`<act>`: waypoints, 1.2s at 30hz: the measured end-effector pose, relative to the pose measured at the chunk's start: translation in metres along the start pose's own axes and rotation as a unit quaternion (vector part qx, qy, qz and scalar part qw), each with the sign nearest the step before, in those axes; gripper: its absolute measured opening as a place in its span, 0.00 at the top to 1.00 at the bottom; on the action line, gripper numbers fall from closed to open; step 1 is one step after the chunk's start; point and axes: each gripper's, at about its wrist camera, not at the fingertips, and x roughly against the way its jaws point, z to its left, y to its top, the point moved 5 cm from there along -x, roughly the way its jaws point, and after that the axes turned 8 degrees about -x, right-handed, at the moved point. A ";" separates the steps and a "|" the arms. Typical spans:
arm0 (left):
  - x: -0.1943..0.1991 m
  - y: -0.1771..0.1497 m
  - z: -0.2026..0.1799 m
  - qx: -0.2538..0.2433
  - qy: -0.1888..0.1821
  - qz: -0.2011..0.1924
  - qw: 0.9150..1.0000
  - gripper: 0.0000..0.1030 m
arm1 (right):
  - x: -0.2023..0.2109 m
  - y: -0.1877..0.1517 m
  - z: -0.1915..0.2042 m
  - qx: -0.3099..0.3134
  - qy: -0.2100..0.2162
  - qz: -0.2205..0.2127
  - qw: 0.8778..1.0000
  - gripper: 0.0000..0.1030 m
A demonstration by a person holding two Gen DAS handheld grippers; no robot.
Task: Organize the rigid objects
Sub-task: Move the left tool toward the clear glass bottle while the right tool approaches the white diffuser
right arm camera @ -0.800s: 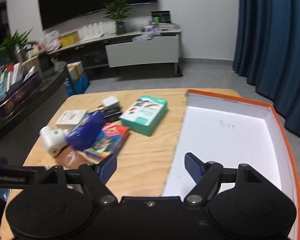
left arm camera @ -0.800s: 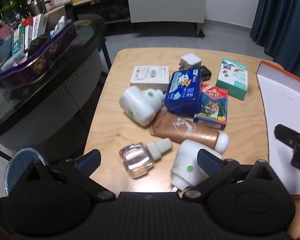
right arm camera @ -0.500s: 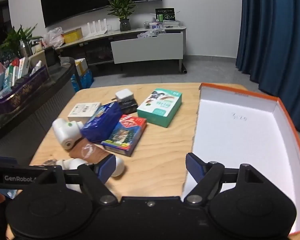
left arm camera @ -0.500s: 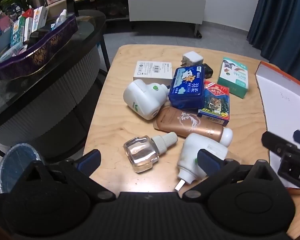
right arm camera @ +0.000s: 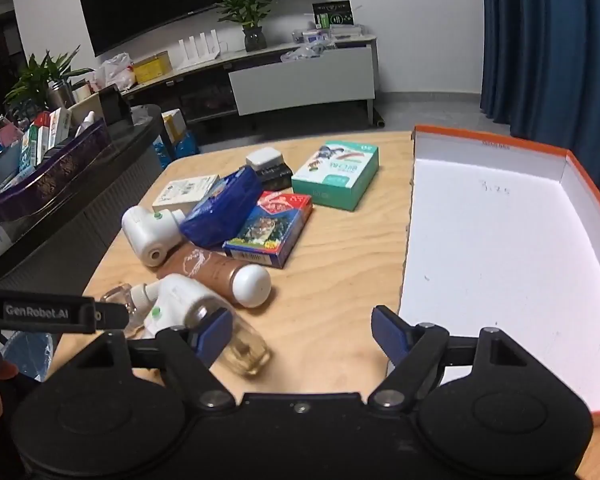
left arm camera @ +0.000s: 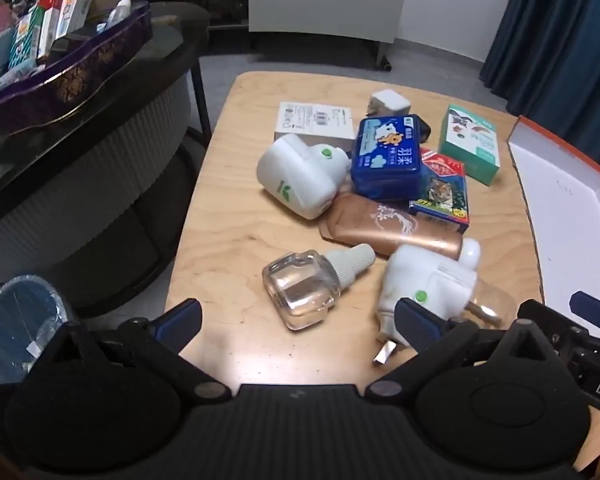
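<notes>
Both my claws are spread wide, nothing in either. Left claw point(left arm camera: 296, 316) sits low in the left wrist view, over the near edge of the wooden table point(left arm camera: 228, 240). Just above it, lower centre of frame, lies a clear glass refill bottle point(left arm camera: 300, 292) on its side, white cap pointing up-right. Right of that, a white plug-in diffuser point(left arm camera: 424, 280), partly behind my claw's right finger. A bronze tube point(left arm camera: 392, 228) lies mid-frame, touching the red-and-blue card box point(left arm camera: 440, 188). A blue tissue pack point(left arm camera: 386, 156) leans on that box; another white diffuser point(left arm camera: 300, 176) is to its left. White flat box point(left arm camera: 312, 124) and white charger point(left arm camera: 388, 102) are further up, green box point(left arm camera: 470, 142) at upper right.

Right claw point(right arm camera: 302, 330) hangs at the bottom of the right wrist view, between the pile and the orange-rimmed white tray point(right arm camera: 500, 236), which fills the right half of frame.
</notes>
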 end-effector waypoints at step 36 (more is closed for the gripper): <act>-0.044 -0.001 0.013 -0.120 -0.047 -0.005 0.992 0.00 | -0.002 -0.027 0.056 -0.003 -0.020 0.036 0.999 0.12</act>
